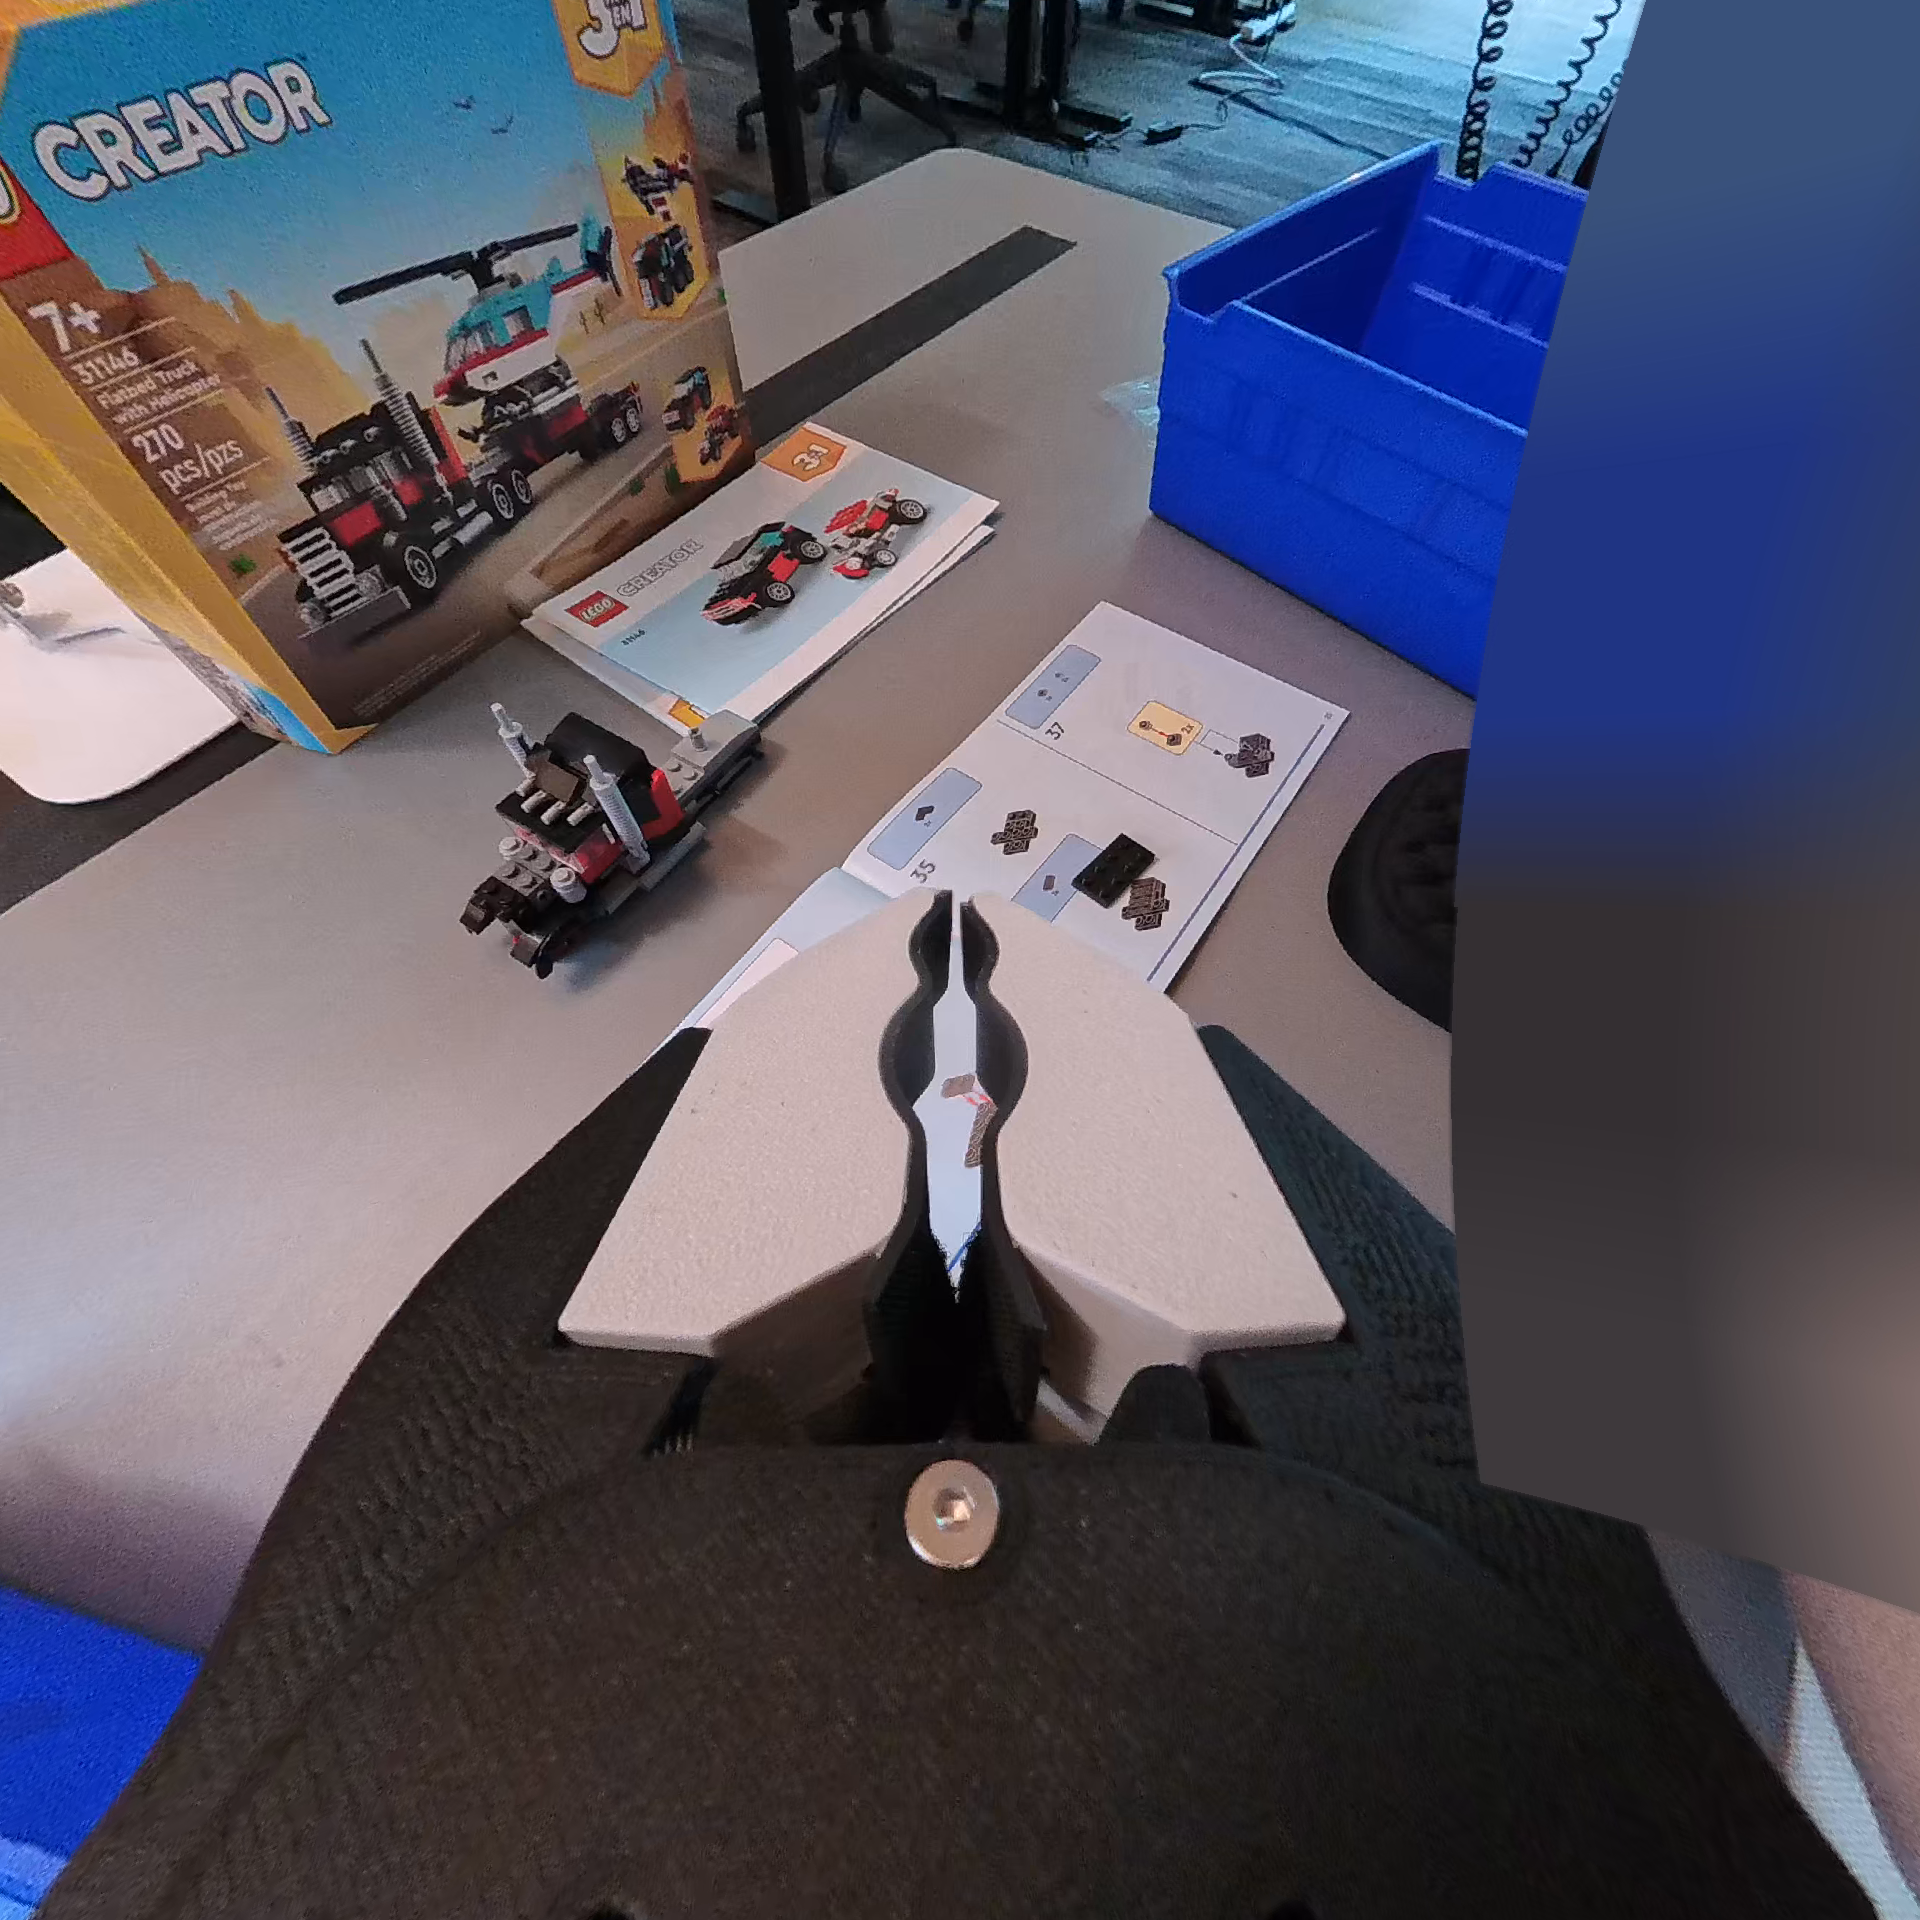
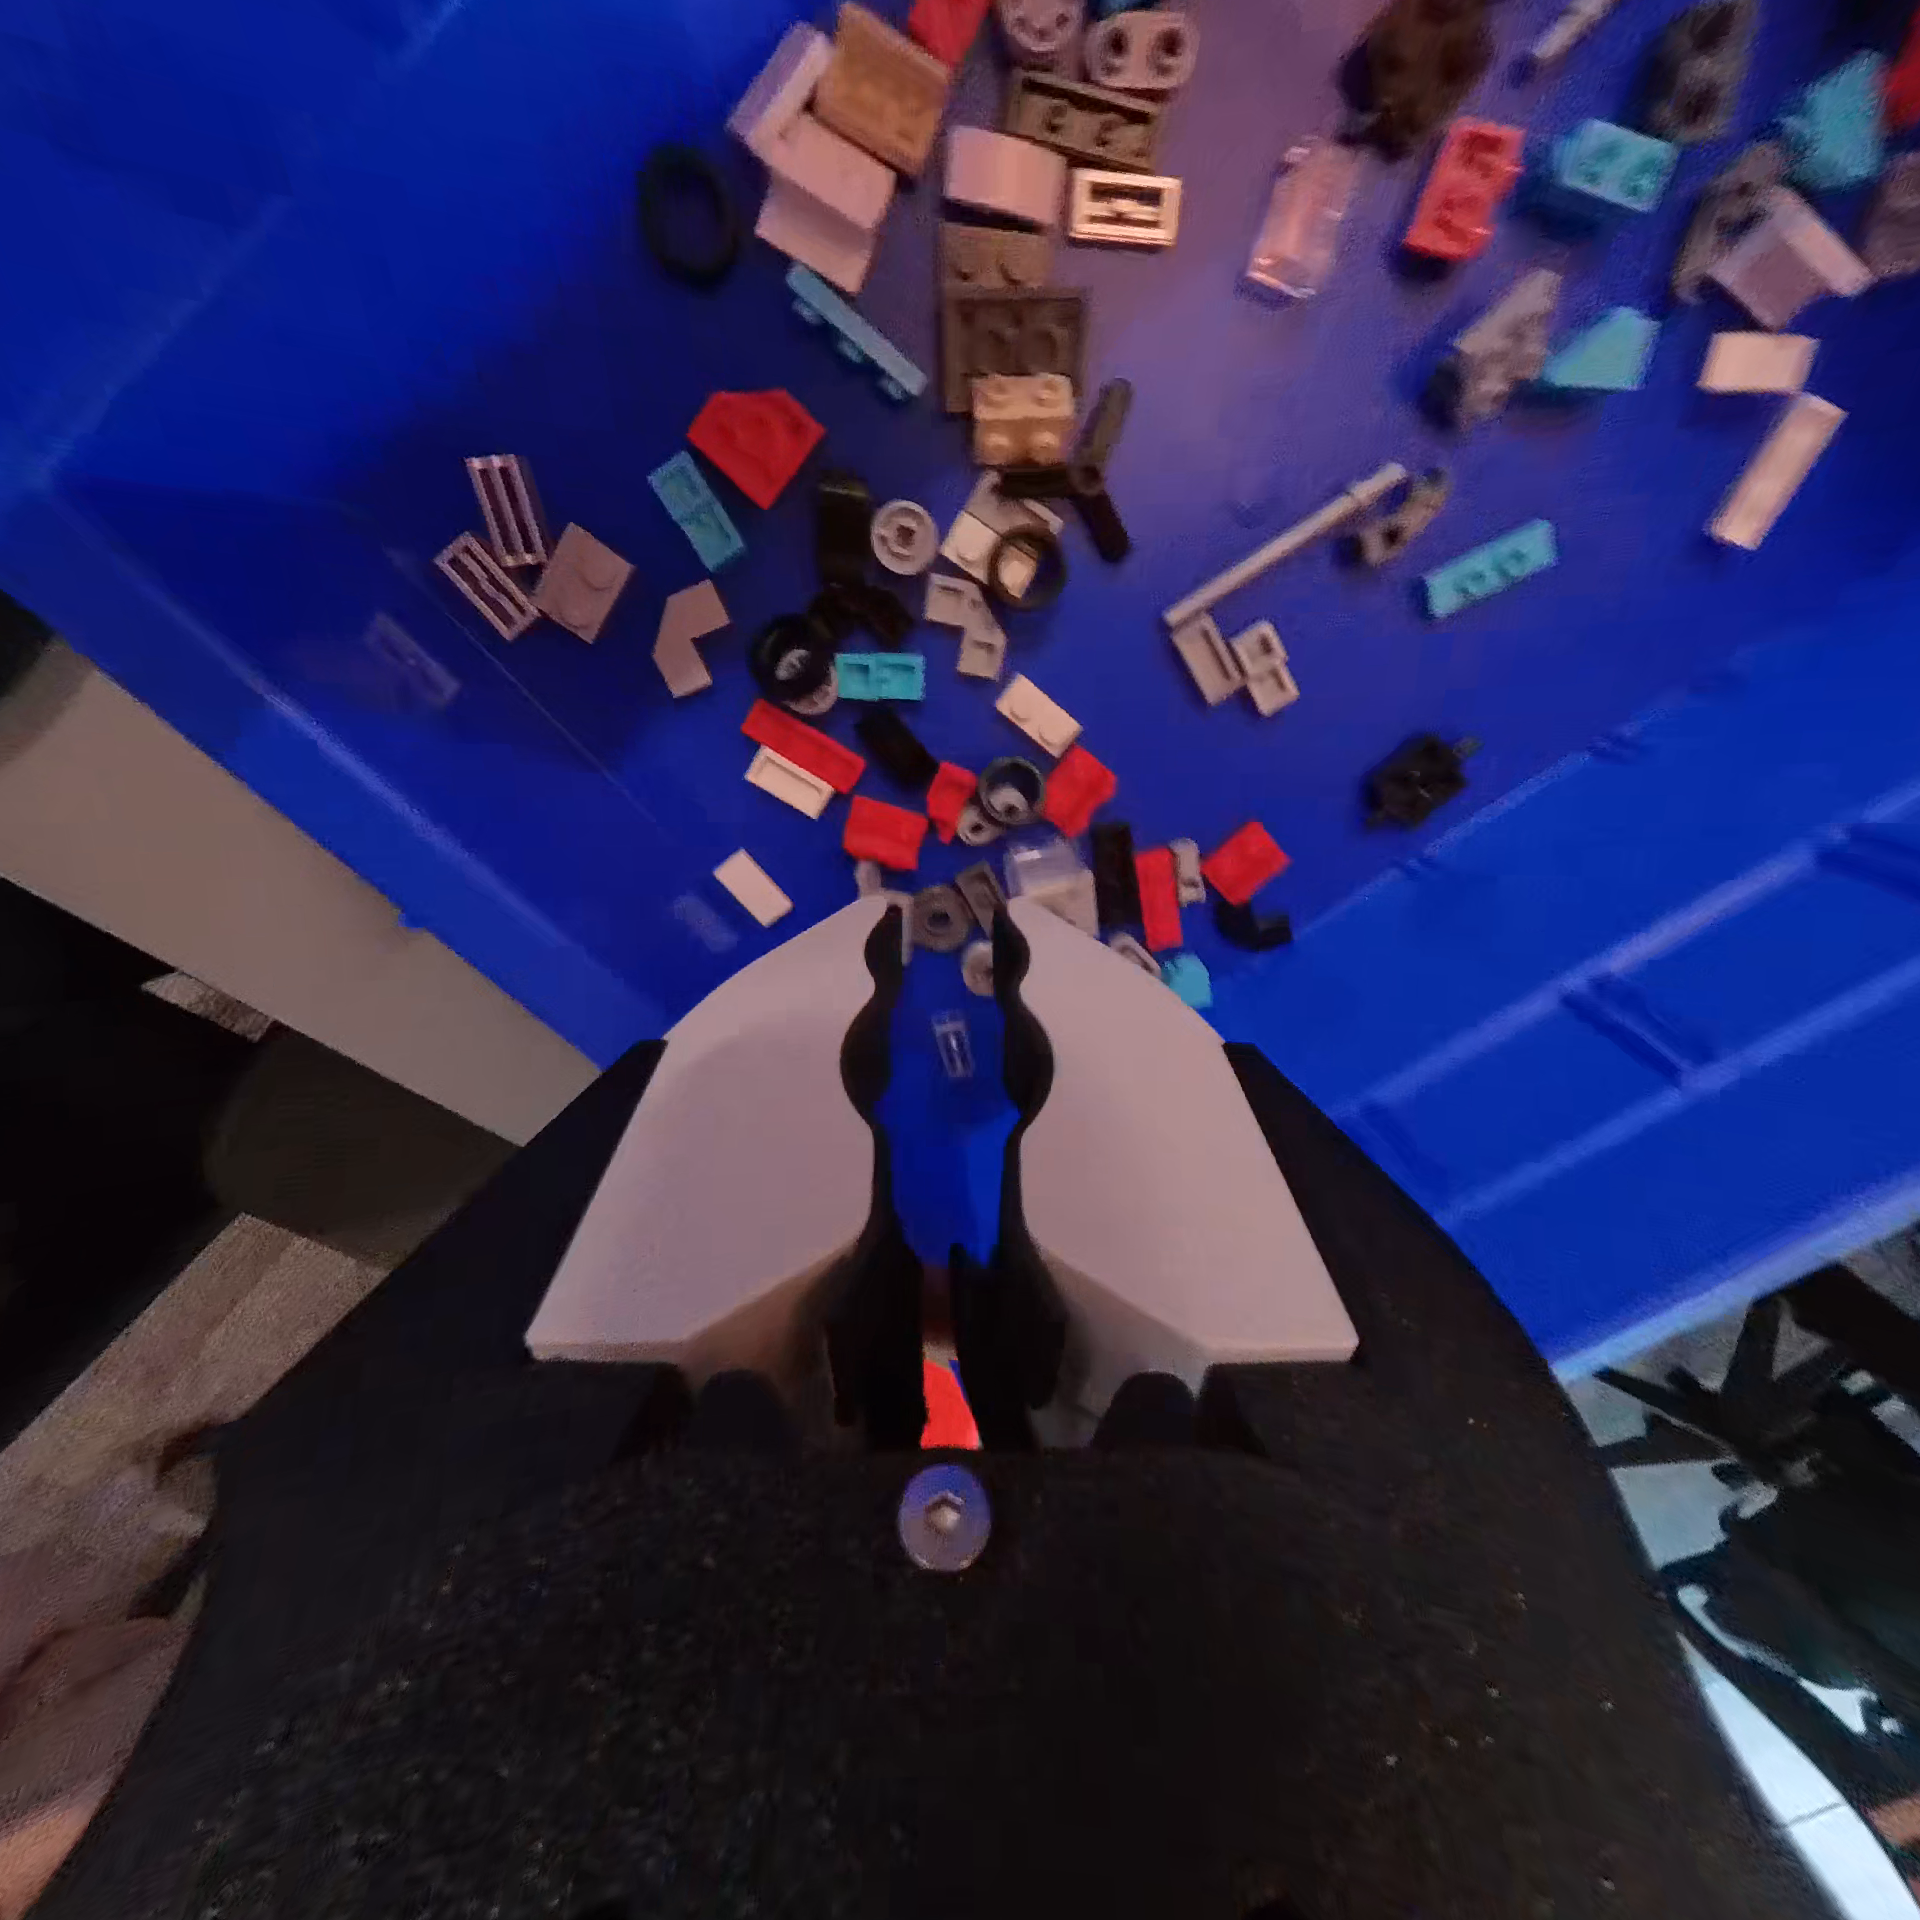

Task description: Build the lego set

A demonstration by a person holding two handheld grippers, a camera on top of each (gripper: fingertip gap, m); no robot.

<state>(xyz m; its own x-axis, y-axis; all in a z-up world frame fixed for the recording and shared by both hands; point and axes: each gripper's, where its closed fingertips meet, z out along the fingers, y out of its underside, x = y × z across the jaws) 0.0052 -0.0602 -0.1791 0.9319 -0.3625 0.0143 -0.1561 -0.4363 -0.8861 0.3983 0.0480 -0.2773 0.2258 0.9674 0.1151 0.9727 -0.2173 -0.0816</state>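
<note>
My left gripper (image 1: 956, 902) hangs over the open instruction booklet (image 1: 1117, 800), fingertips pressed almost together, empty. A black plate (image 1: 1114, 865) lies on that page. The part-built truck (image 1: 592, 821) stands on the grey table (image 1: 260, 1039) beside the set's box (image 1: 343, 343). My right gripper (image 2: 943, 928) is slightly spread above the blue bin (image 2: 1558, 987), tips just over a grey round piece (image 2: 938, 916) among scattered loose bricks.

Grey table (image 1: 260, 1091), carpeted office floor (image 1: 1299, 94)
</note>
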